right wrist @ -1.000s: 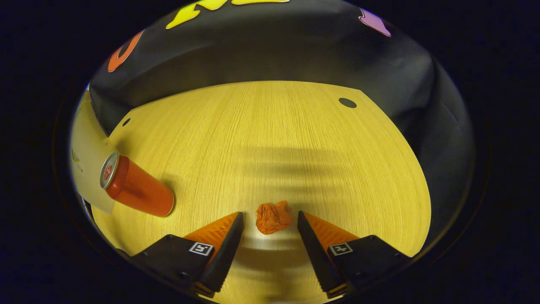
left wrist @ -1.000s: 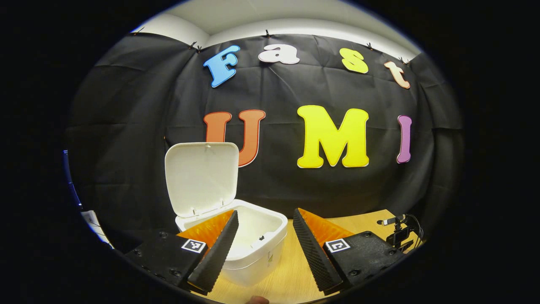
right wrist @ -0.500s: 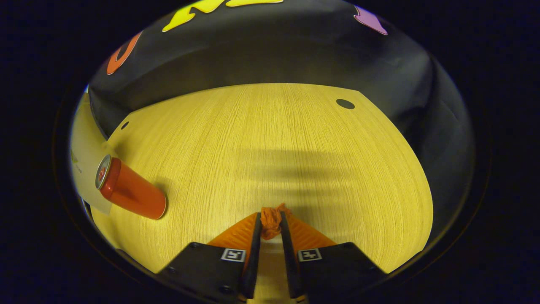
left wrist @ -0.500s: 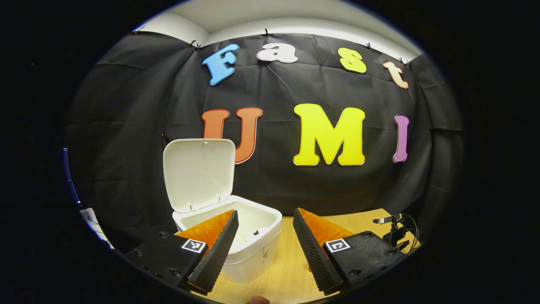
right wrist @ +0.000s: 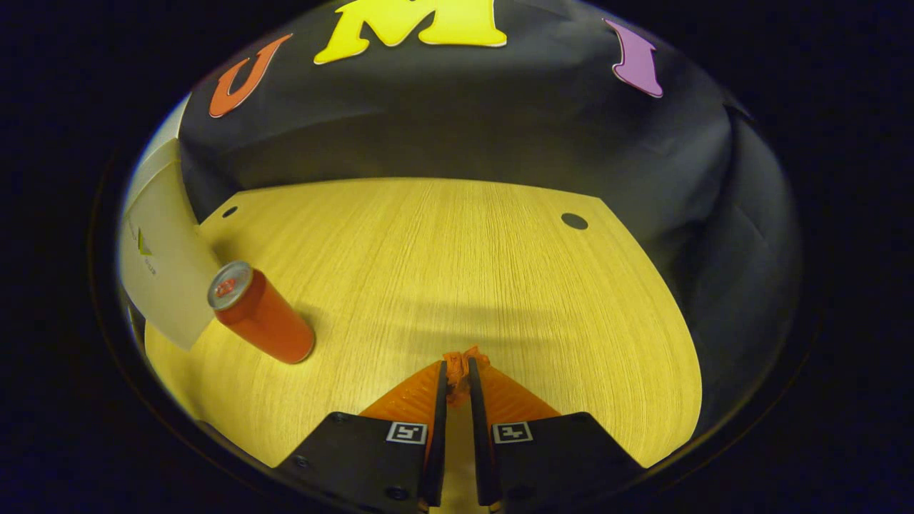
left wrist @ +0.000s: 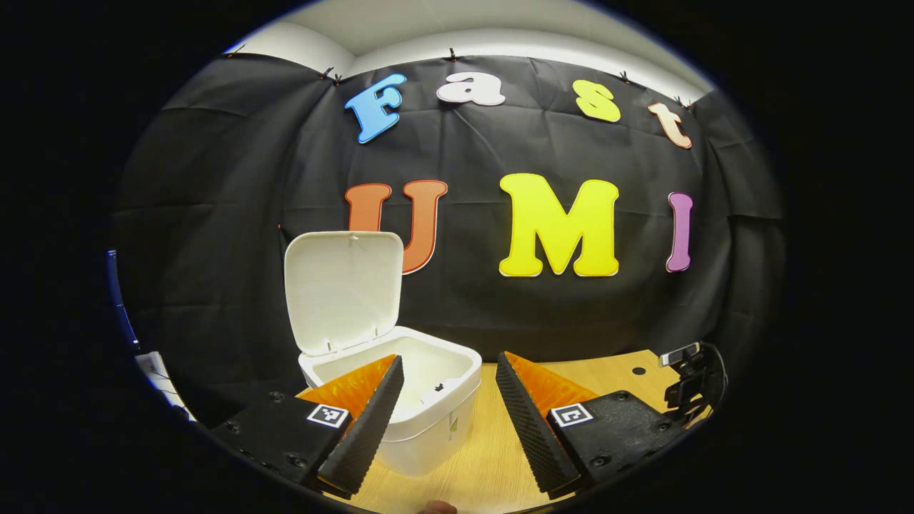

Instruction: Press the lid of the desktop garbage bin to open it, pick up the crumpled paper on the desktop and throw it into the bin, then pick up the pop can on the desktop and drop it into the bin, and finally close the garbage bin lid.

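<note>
your desktop looks like pale wood or wood-look laminate, with fine straight grain and a smooth, faintly shiny face. the garbage bin looks like white plastic, smooth and matt, and its raised lid has the same plain finish. the pop can you see in the right gripper view looks like metal, its painted side glossy and its top bare and silvery. the crumpled paper is creased and matt, pinched between the fingers of your right gripper. on your left gripper the fingers carry ribbed, matt pads. the booth wall is matt cloth with soft folds.
</note>
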Demonstrator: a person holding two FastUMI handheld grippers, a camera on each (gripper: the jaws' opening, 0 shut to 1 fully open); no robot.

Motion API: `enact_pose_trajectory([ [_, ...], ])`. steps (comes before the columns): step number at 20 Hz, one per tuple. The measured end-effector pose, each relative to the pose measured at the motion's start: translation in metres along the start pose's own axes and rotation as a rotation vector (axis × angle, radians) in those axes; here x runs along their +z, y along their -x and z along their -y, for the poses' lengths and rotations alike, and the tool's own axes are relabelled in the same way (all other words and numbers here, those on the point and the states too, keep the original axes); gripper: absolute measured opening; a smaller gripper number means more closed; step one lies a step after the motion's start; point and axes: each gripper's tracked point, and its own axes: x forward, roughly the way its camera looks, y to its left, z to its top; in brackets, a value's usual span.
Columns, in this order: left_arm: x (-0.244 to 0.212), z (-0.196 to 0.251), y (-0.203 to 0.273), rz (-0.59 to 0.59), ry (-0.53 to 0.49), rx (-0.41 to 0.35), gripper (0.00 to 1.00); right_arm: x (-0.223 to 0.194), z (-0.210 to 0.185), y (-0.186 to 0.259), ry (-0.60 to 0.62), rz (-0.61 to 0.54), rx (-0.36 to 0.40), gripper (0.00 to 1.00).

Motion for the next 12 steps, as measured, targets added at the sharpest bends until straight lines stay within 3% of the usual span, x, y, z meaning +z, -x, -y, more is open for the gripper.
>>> enact_pose_trajectory([
  [7,-0.002,-0.011,-0.001,-0.001,0.022,-0.001,0.87,0.066,-0.049,0.062,0.056,0.171,0.077,0.18],
  [12,-0.001,-0.029,-0.001,0.010,0.018,0.014,0.87,0.119,-0.107,0.102,0.119,0.294,0.174,0.18],
])
